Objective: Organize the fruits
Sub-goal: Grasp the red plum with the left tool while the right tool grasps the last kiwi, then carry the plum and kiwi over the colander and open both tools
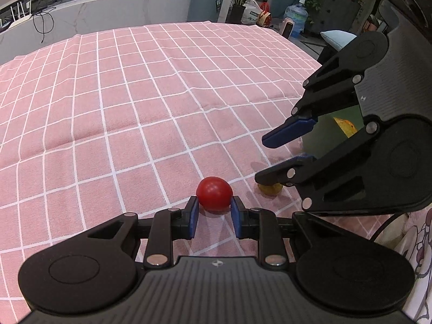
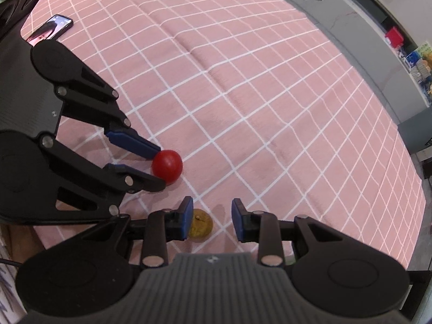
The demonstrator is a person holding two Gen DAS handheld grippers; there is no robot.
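Note:
A small red round fruit (image 1: pixel 214 193) sits on the pink checked tablecloth (image 1: pixel 135 108), between the blue pads of my left gripper (image 1: pixel 215 206), which touch it on both sides. In the right wrist view the same red fruit (image 2: pixel 166 166) sits at the tips of the left gripper (image 2: pixel 159 166). A small yellow-brown fruit (image 2: pixel 201 226) lies on the cloth beside the left pad of my right gripper (image 2: pixel 212 214), which is open around it. In the left wrist view the yellow fruit (image 1: pixel 270 189) is half hidden under the right gripper (image 1: pixel 266 159).
A smartphone (image 2: pixel 51 29) lies on the cloth at the far left in the right wrist view. A dark green container with a yellow piece (image 1: pixel 345 127) inside stands behind the right gripper. A grey counter (image 1: pixel 108 10) runs beyond the table's far edge.

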